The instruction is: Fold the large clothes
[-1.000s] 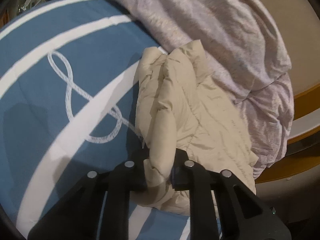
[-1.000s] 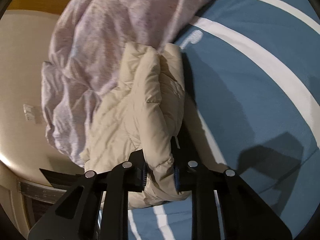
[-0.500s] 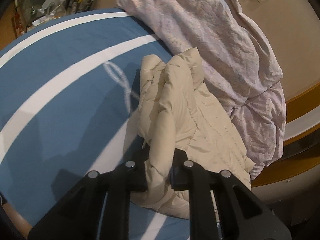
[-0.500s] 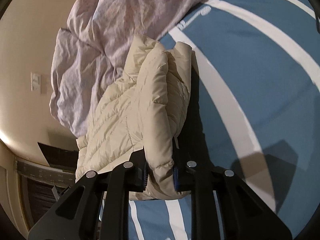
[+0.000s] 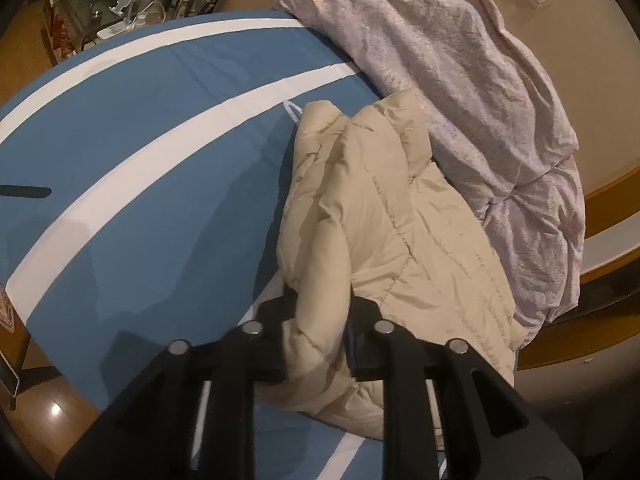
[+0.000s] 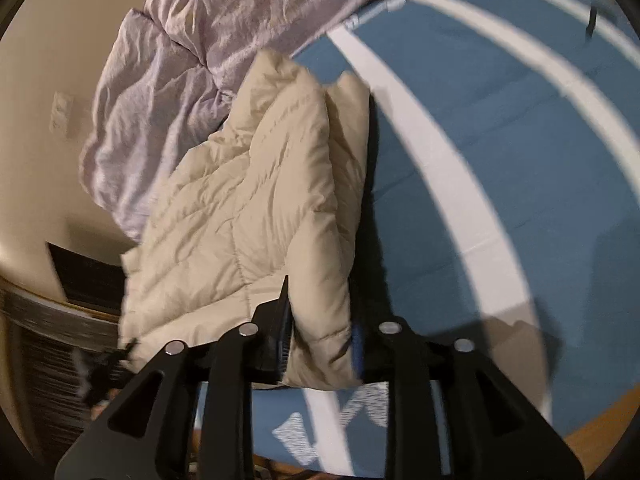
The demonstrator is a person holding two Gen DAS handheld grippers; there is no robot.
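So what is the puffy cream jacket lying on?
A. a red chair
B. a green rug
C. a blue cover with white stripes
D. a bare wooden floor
C: the cream jacket lies on the blue cover with white stripes, right beside a crumpled pale purple blanket.
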